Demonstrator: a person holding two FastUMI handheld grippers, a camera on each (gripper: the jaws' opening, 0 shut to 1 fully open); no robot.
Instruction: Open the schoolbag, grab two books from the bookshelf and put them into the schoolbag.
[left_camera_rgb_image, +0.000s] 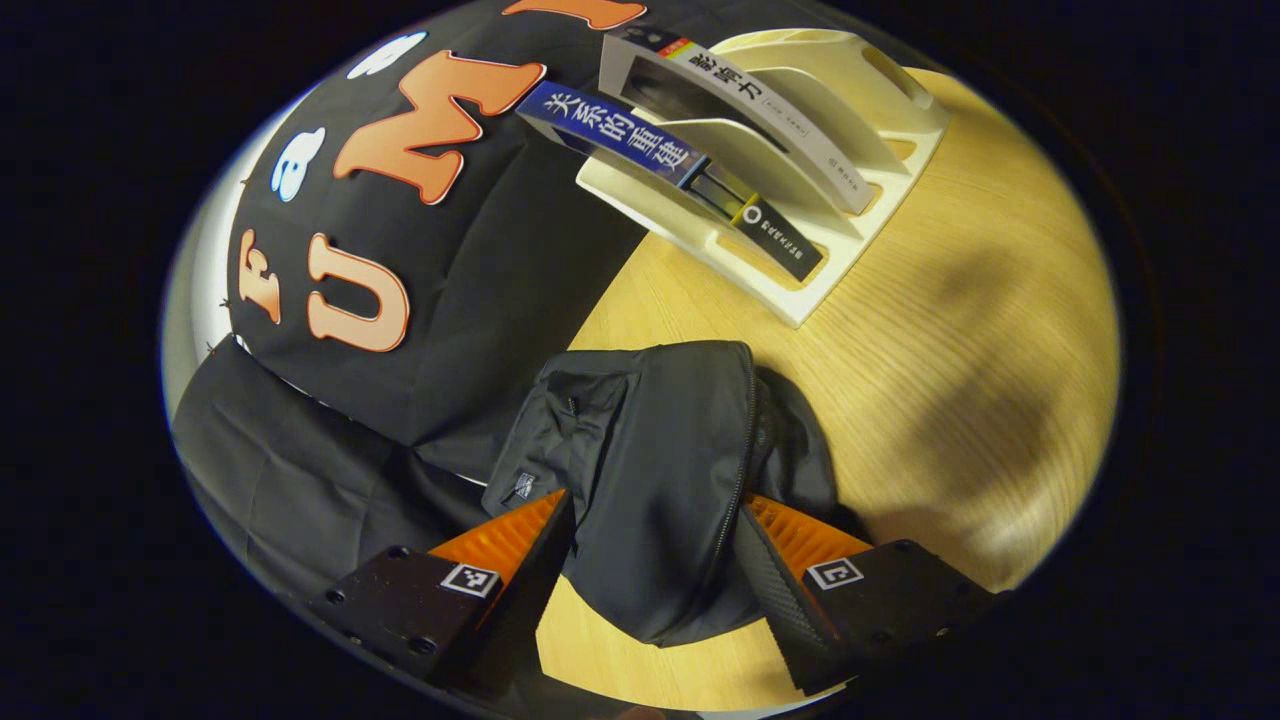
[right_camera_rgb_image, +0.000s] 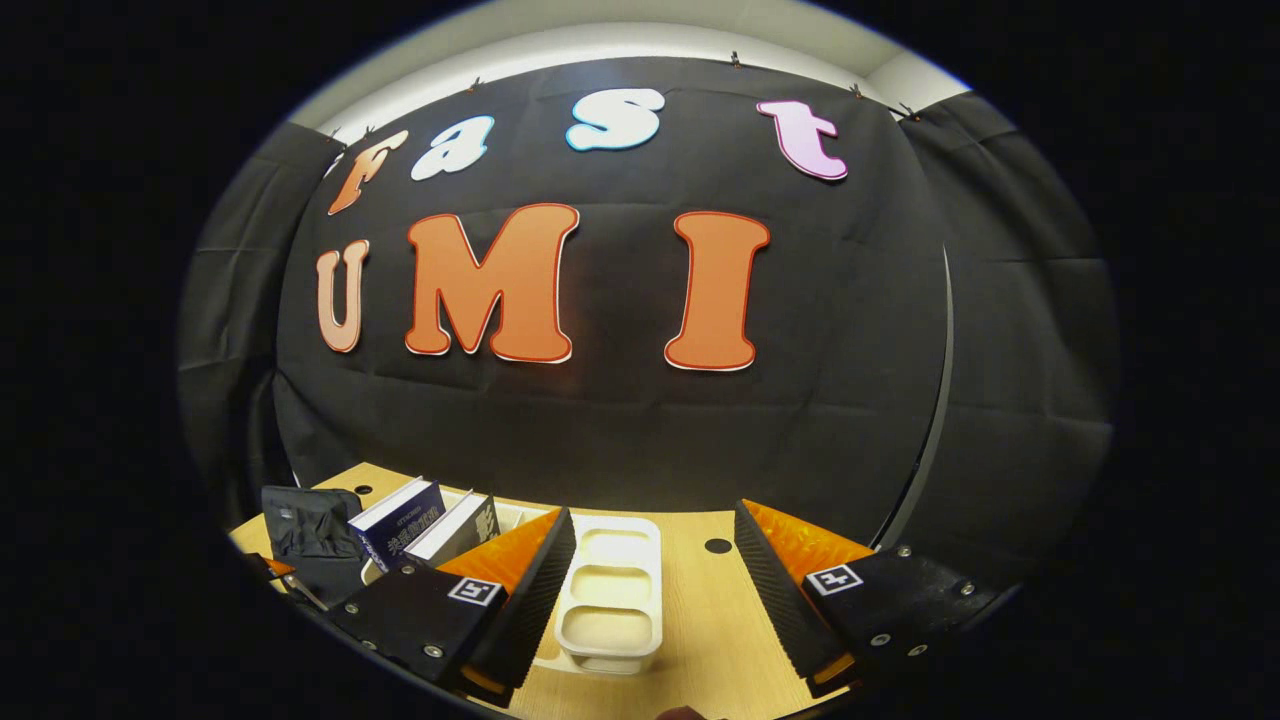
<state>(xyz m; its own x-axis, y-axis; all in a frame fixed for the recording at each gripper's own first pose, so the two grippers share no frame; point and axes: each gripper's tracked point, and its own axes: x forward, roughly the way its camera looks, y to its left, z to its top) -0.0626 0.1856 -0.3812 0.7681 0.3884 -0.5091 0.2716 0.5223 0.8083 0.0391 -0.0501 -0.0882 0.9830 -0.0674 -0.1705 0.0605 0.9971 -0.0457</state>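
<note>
While its two fingers stand spread to either side of the black schoolbag (left_camera_rgb_image: 650, 470), the left gripper (left_camera_rgb_image: 655, 535) reaches over the wooden table (left_camera_rgb_image: 960, 350); whether either finger actually presses the fabric cannot be told, though the bag's bulk sits squarely in the gap. The schoolbag lies slumped on the table, its zip running down the side nearer the right-hand finger and a small pocket on the opposite side. Beyond the schoolbag, farther along the table, rests the cream bookshelf (left_camera_rgb_image: 800, 290), a slotted rack. A blue-spined book (left_camera_rgb_image: 620, 135) leans in the slot nearest the schoolbag, and a grey-and-white book (left_camera_rgb_image: 750, 110) leans in the slot behind it.

Seen from the right gripper view, the right gripper (right_camera_rgb_image: 655, 560) hangs with its fingers wide apart and nothing between them, above the near end of the bookshelf (right_camera_rgb_image: 610, 610). From here the blue book (right_camera_rgb_image: 400, 530) and the second book (right_camera_rgb_image: 465, 530) stand at the far end of the rack, and the schoolbag (right_camera_rgb_image: 305, 525) sits just past them near the table (right_camera_rgb_image: 700, 600) edge.
</note>
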